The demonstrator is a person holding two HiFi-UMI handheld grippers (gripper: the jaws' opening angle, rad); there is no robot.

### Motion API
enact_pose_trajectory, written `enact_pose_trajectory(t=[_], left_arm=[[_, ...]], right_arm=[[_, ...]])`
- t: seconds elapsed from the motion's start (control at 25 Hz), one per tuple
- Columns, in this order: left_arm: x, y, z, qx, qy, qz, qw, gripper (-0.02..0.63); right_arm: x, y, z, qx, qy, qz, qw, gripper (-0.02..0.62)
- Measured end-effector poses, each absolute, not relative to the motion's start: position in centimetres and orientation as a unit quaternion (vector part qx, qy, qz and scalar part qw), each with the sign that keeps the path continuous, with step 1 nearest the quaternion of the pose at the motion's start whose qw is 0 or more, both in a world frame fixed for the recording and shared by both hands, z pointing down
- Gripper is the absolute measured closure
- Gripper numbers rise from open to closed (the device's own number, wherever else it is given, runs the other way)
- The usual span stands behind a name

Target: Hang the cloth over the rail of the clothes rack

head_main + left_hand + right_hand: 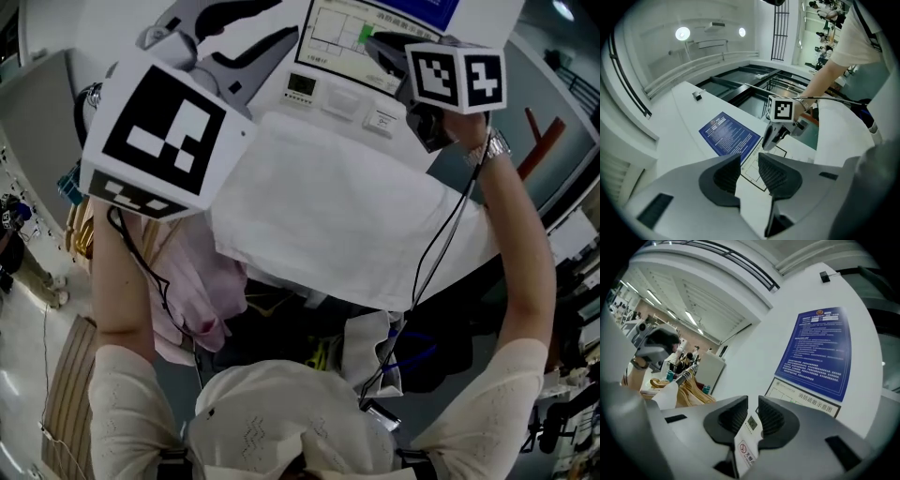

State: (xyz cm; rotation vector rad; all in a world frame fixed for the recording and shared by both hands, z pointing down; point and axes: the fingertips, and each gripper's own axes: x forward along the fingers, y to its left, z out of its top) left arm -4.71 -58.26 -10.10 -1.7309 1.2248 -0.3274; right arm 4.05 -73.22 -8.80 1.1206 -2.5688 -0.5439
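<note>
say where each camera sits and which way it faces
Head view: on the head, looking down at the white cloth; both sleeved arms show.
Left gripper view: on the left hand-held gripper, facing the wall; right arm shows.
Right gripper view: on the right hand-held gripper, jaws on a cloth label, facing the wall.
Both gripper views share the blue notice.

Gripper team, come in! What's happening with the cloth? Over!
Left gripper open, empty. Right gripper clamps white cloth by its tag. Pink garment hangs underneath.
</note>
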Motion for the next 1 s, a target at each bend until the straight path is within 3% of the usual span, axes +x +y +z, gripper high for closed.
enact_pose_trajectory(t=[0.16,0.36,0.52,0.64,0.76,1.0], left_arm=[[-5.1,-55.4,-6.6,-0.709,0.499,-0.11,0.486,0.483],[-8.0,-55.1,-1.2,-0.73,0.572,-0.053,0.371,0.483],[-9.4,-56.4,3.1,-0.75,0.602,-0.052,0.269,0.483],[-10.3,-57.7,5.1,-0.766,0.607,-0.024,0.211,0.483],[-11.7,-58.8,6.6,-0.758,0.628,0.0,0.178,0.483],[-12.1,-60.2,8.5,-0.765,0.627,0.076,0.124,0.483]], right_arm=[[5.9,-69.2,-11.1,0.391,-0.893,-0.202,0.091,0.538],[8.0,-59.3,-10.6,0.391,-0.887,-0.237,0.07,0.538],[9.8,-52.1,-5.8,0.365,-0.9,-0.233,0.056,0.535],[12.8,-49.9,0.0,0.372,-0.91,-0.177,0.047,0.495],[17.4,-50.2,4.8,0.442,-0.89,-0.11,0.0,0.489],[25.5,-50.2,9.4,0.594,-0.796,-0.088,-0.08,0.489]])
